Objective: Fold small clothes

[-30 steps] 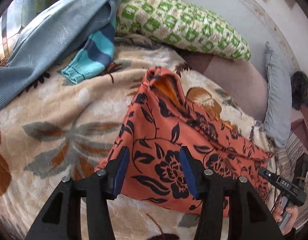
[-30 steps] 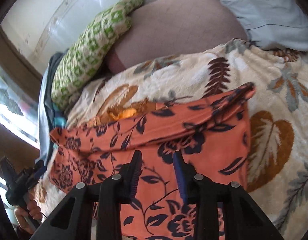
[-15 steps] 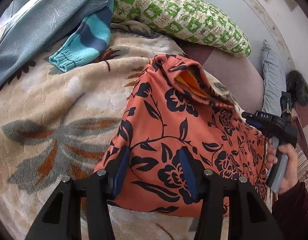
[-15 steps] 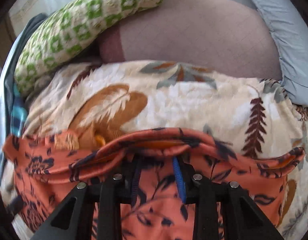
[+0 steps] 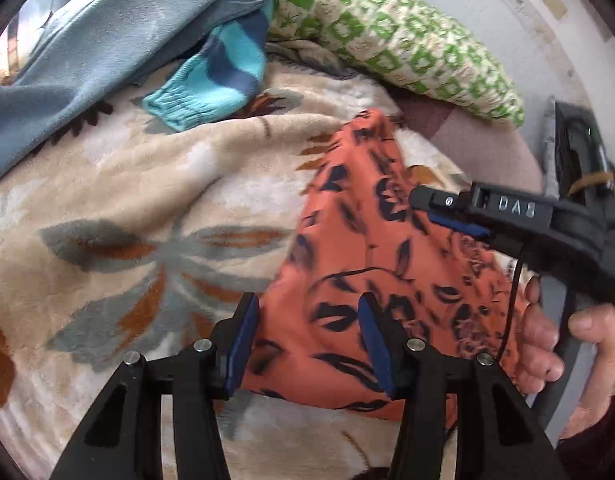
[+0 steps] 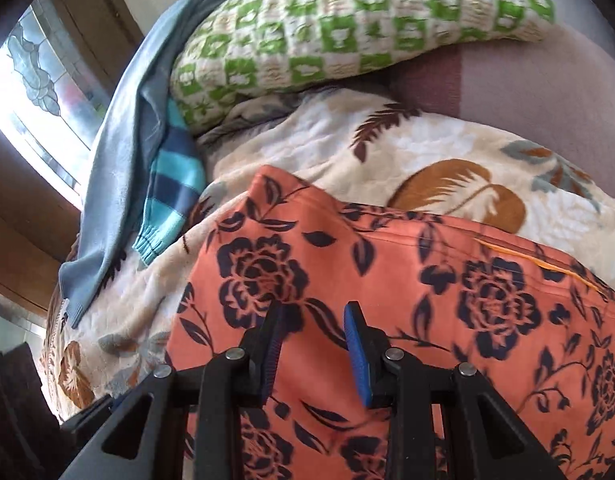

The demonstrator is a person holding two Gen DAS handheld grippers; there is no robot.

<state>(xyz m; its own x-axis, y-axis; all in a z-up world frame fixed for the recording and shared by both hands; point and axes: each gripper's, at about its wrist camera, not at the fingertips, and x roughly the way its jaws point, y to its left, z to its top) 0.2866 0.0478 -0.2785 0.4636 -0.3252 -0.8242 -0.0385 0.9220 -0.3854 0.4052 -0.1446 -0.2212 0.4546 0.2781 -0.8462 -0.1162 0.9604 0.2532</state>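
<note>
While the orange floral garment [image 5: 347, 264] lies spread on the cream leaf-print blanket [image 5: 119, 208], both tools hang over it. From the left wrist view, the left gripper [image 5: 309, 344] sits above the garment's near edge, its blue pads parted with a clear gap and no cloth pinched between them. Out to the right, the right gripper [image 5: 447, 216] reaches across the cloth from the side, a hand [image 5: 543, 344] wrapped round its handle; seen edge-on there, its spread is hard to read. The right wrist view settles it: the right gripper [image 6: 313, 344] hovers over the dark rose print with its pads a narrower gap apart, gripping nothing. Beyond the garment, on the far left, a striped teal and navy sleeve [image 5: 211, 80] pokes out from under a grey-blue garment [image 5: 107, 40]. Far behind sits a green-and-white patterned pillow [image 5: 395, 40], resting against a mauve cushion [image 6: 527, 92].
</note>
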